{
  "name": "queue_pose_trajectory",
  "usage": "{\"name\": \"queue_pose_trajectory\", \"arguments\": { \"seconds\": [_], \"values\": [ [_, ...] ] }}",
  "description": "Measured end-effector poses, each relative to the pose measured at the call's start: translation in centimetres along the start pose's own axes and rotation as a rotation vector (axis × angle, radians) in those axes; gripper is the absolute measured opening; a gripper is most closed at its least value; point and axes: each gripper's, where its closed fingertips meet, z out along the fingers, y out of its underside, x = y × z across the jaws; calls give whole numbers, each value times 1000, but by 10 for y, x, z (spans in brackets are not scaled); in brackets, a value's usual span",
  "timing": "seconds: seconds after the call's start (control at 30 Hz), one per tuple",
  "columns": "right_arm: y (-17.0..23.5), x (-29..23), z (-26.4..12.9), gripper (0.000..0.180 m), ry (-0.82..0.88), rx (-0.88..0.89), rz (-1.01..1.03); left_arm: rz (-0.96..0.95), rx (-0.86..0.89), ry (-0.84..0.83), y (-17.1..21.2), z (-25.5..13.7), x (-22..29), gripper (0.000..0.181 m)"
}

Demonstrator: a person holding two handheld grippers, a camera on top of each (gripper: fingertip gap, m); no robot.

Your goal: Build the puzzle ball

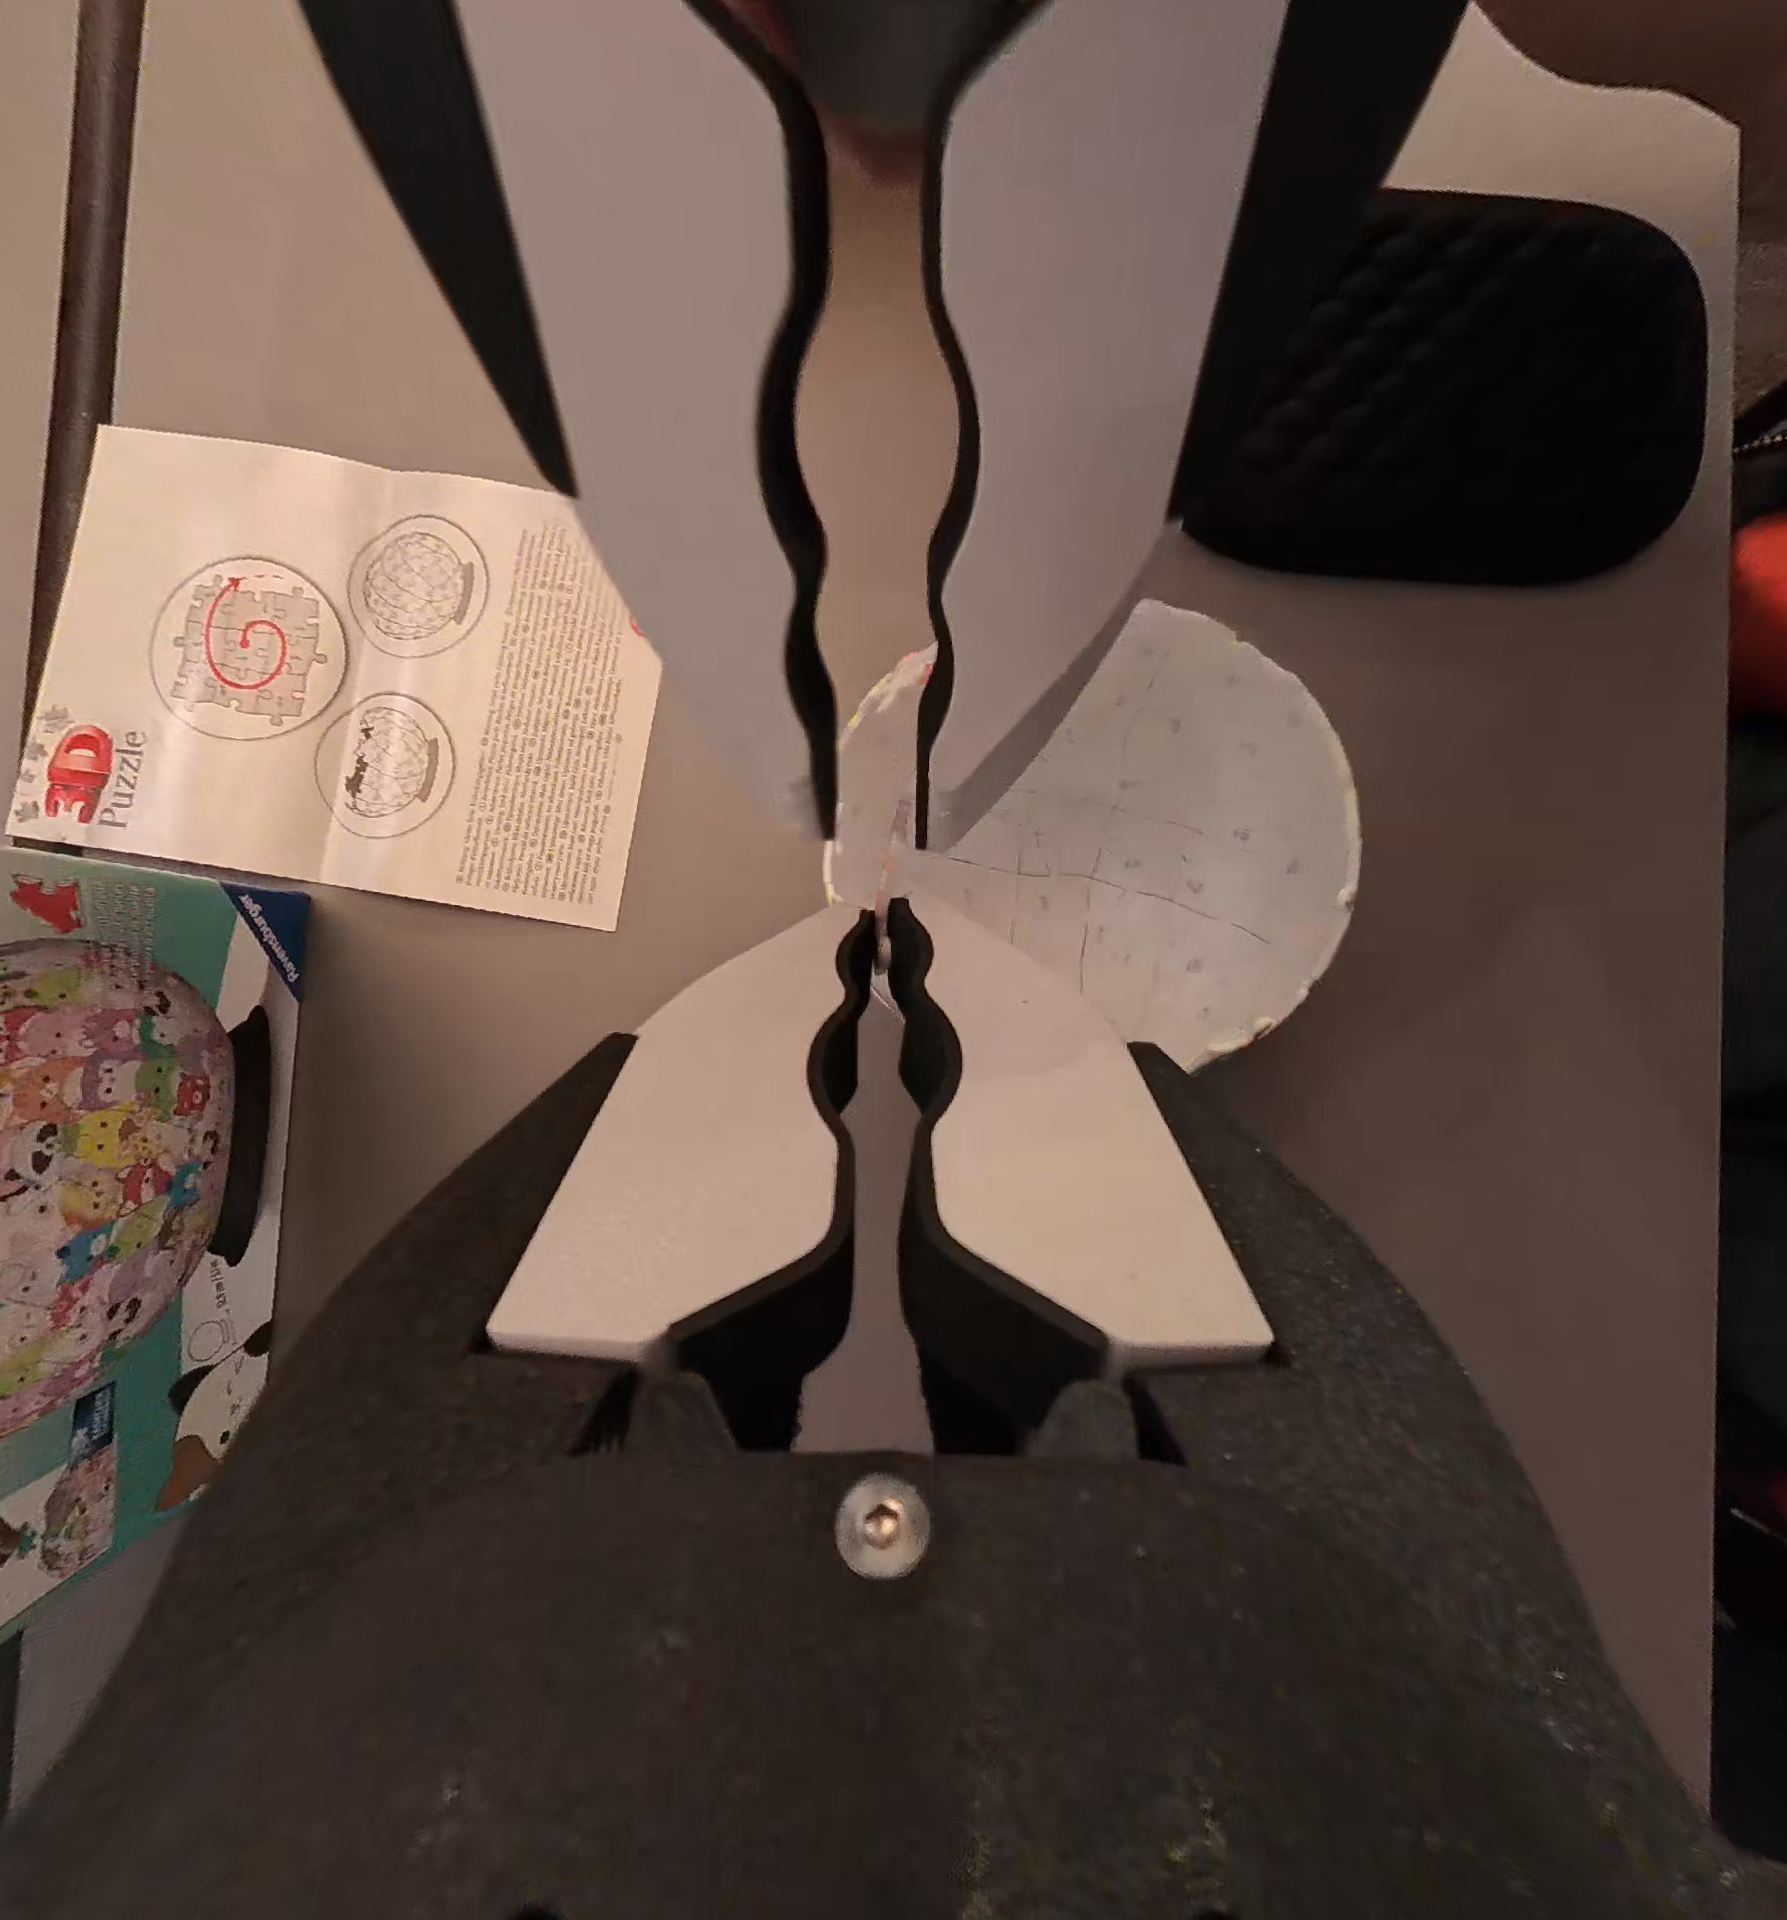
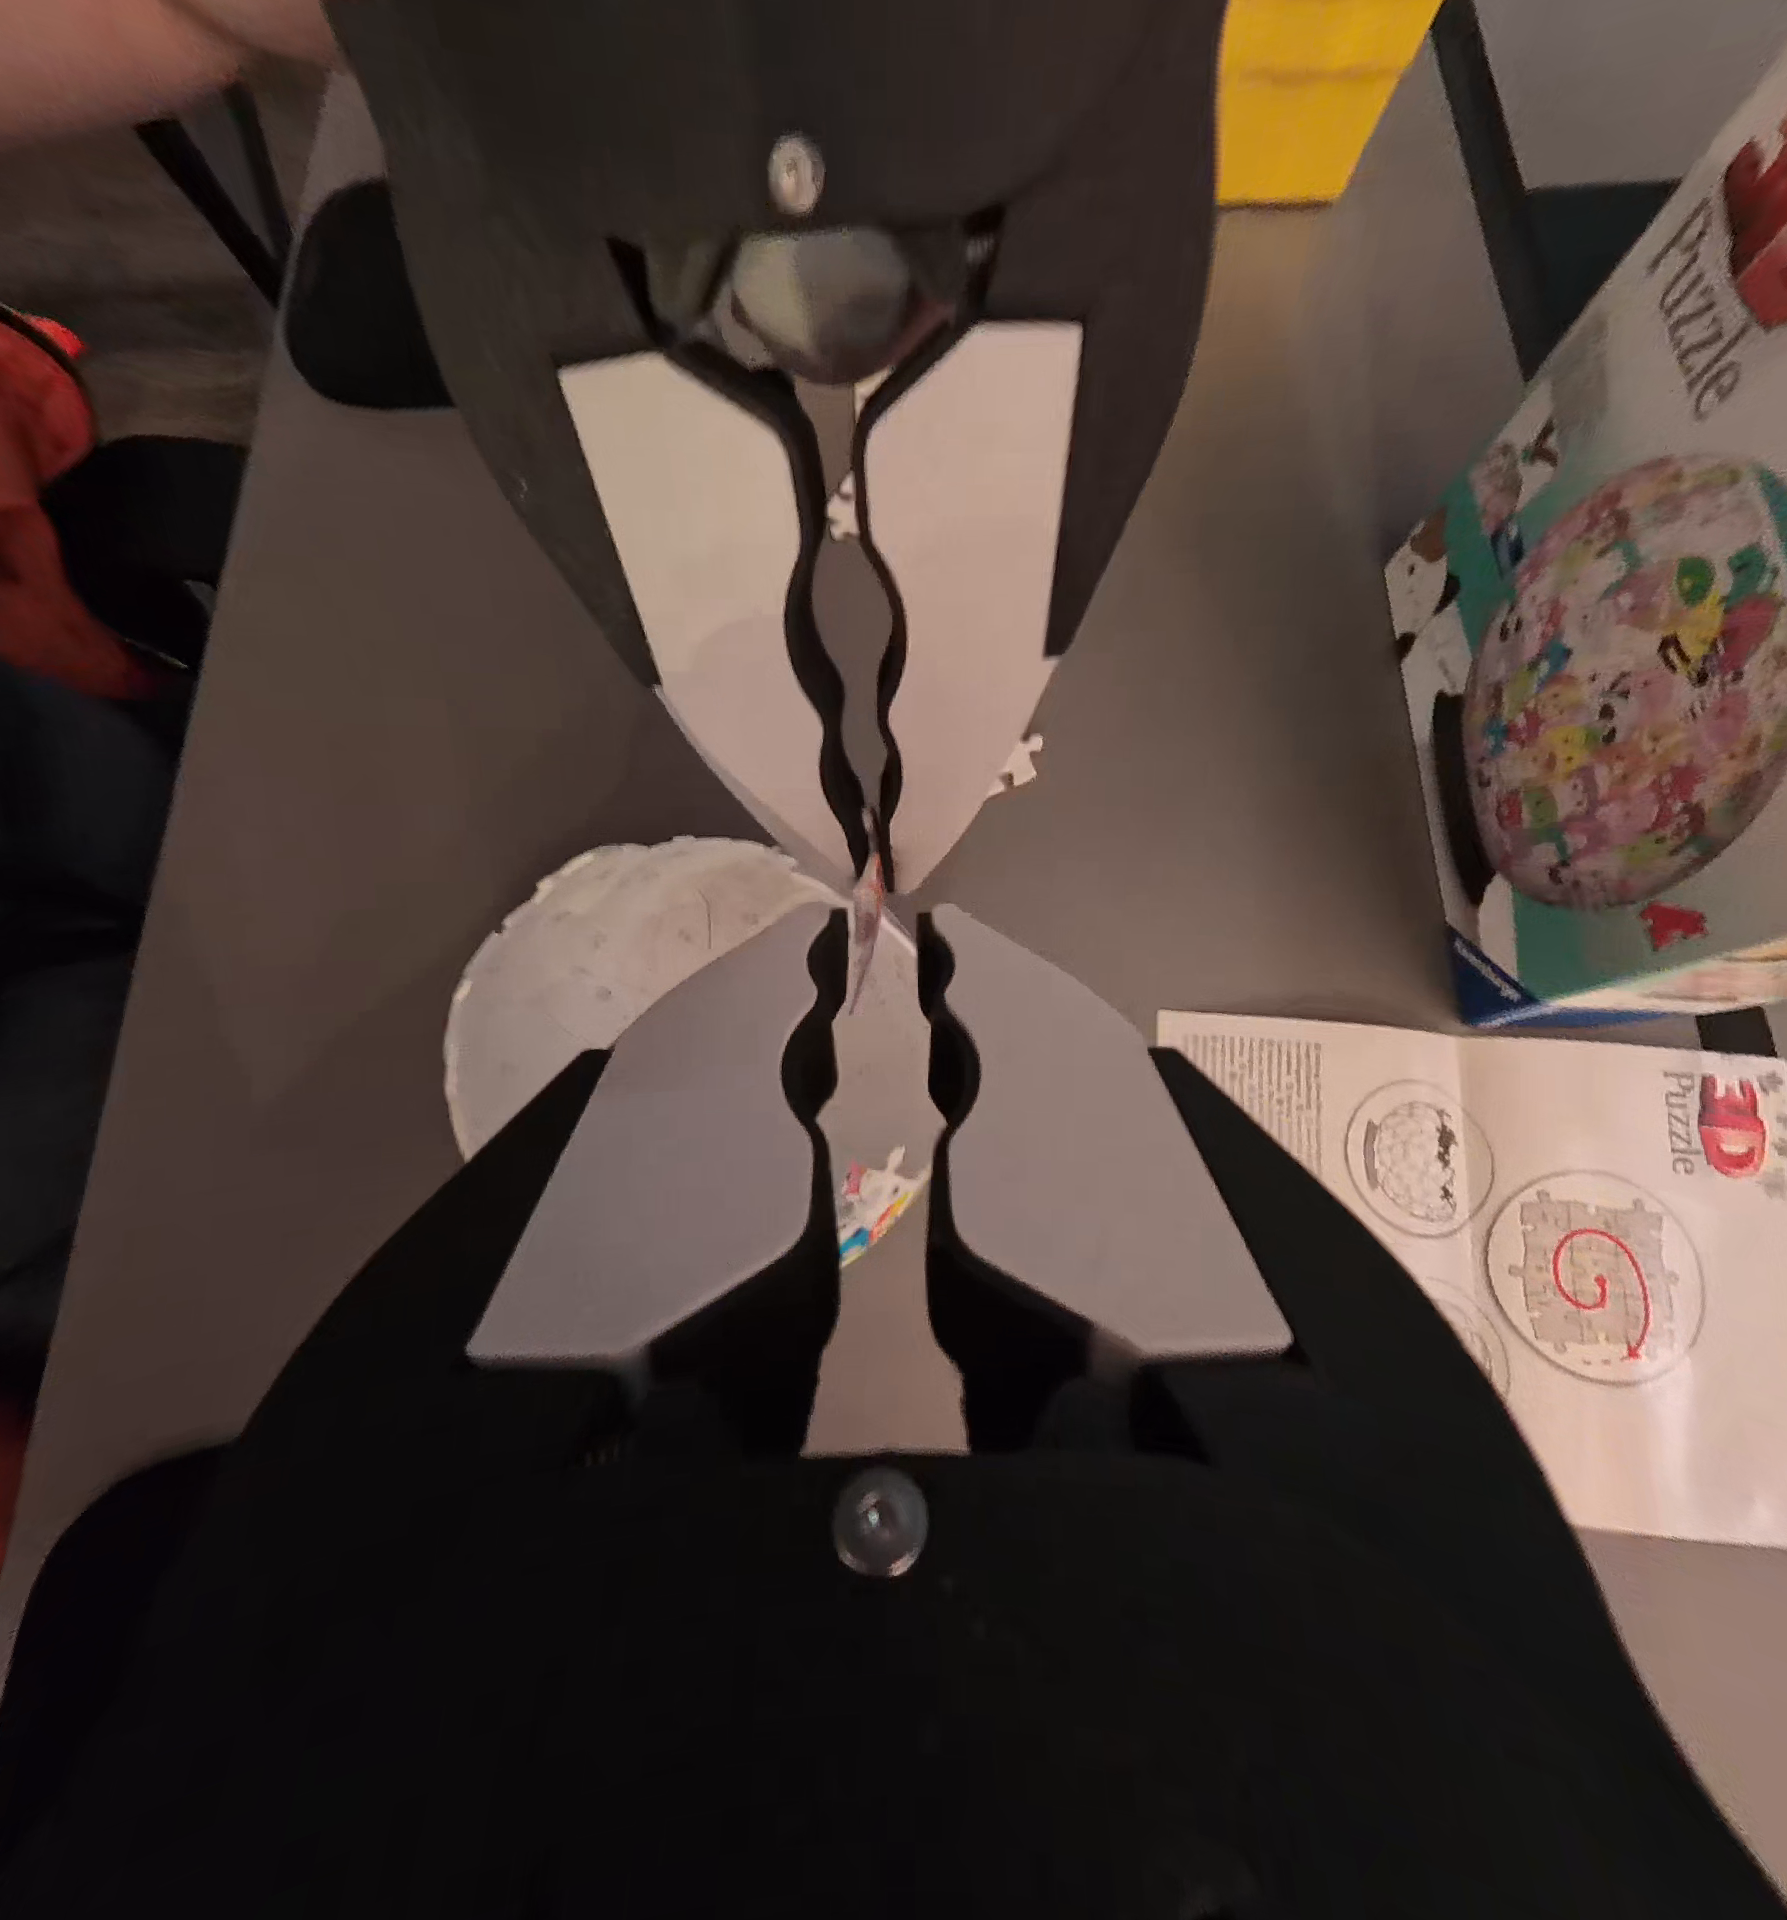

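Grey table (image 1: 1491,1247) carries the half-built puzzle ball (image 1: 1180,831), its white inner face upward, just beyond my left claw (image 1: 881,935). That claw is pinched nearly closed on a thin puzzle piece (image 2: 865,914). My right claw (image 2: 873,935), opposite and tip to tip, stands slightly apart around the same piece. I judge alignment of the tabs comes first, then light pressure.

White half-ball (image 1: 1159,831); teal box (image 2: 1637,717), multicoloured animal pattern.

Both wrist cameras look steeply down, close, facing each other; share half-ball (image 1: 1159,831), leaflet (image 2: 1554,1278).
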Motion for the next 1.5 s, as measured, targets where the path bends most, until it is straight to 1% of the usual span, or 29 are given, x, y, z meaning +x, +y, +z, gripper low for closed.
{"name": "queue_pose_trajectory", "arguments": {
  "seconds": [0.07,0.17,0.2,0.23,0.27,0.37,0.4,0.47,0.5,0.57,0.63,0.7,0.77,0.8,0.93,1.03,1.1,1.13,1.27,1.37,1.5],
  "values": [
    [3,-1,3,4,-6,-10,2,-5,-9,4,0,0,-2,2],
    [4,3,2,3,30,-1,2,-3,5,12,-2,0,-2,3],
    [2,4,-1,3,41,42,18,-12,48,6,-7,-2,-3,6],
    [-2,7,-5,3,55,108,40,-25,105,-8,-12,-6,-6,22],
    [-6,10,-11,3,74,187,68,-38,156,-26,-16,-11,-10,31],
    [-19,13,-29,3,76,447,125,-73,280,-39,-18,-14,-18,29],
    [-21,13,-33,3,74,505,133,-87,310,-17,-19,-13,-16,25],
    [-19,13,-33,3,78,534,154,-104,383,25,-26,-11,-10,20],
    [-16,11,-31,3,72,521,152,-104,424,31,-31,-12,-9,17],
    [-14,11,-29,3,92,509,135,-106,463,33,-35,-13,-9,5],
    [-12,11,-27,3,101,501,130,-106,456,36,-34,-10,-9,3],
    [-6,9,-24,4,81,452,128,-95,421,33,-29,-5,-8,2],
    [-4,12,-27,25,130,392,91,-64,340,9,-20,5,-8,2],
    [-3,11,-28,25,147,344,58,-45,301,4,-15,10,-7,2],
    [5,3,-18,23,134,115,-11,-21,212,42,-8,24,2,2],
    [17,0,-7,13,118,-33,-29,-1,137,36,0,33,1,2],
    [22,4,-2,1,146,-97,-52,2,125,45,1,36,2,2],
    [26,2,1,1,135,-127,-61,1,116,54,1,37,3,2],
    [31,0,8,7,120,-181,-64,25,68,44,7,42,3,2],
    [34,1,11,11,117,-200,-49,20,66,47,7,43,2,2],
    [31,1,13,3,134,-194,-79,24,70,46,5,40,1,2]
  ]
}}
